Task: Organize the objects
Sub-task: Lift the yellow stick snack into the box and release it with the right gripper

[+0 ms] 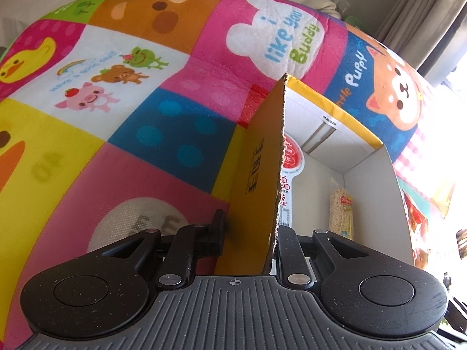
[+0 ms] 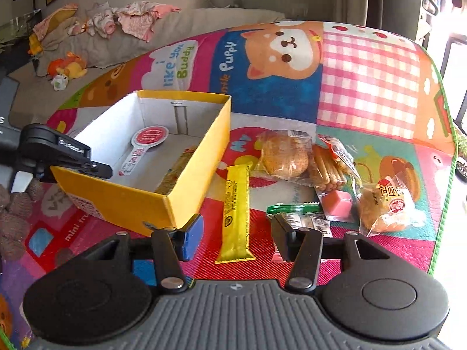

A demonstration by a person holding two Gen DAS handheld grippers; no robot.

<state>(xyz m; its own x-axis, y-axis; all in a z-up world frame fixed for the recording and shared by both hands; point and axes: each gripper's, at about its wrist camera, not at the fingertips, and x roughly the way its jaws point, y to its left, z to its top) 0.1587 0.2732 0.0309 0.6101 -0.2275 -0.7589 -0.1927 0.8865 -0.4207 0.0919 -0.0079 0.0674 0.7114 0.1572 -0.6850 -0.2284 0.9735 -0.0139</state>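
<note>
The left tongs (image 1: pixel 248 242) are clamped on the near wall of the yellow box (image 2: pixel 192 157), which sits on the play mat (image 2: pixel 367 81). The right tongs (image 2: pixel 237 233) are apart with nothing in them, hanging just over the yellow stick pack (image 2: pixel 236 213). That pack looks light, thin and a bit slippery, so I would pinch it across the middle. The bread bags (image 2: pixel 284 154) beside it look soft and squishy, so go gently. The mat is soft and bright. A grey sofa (image 2: pixel 186 29) with clothes and toys sits behind it.
</note>
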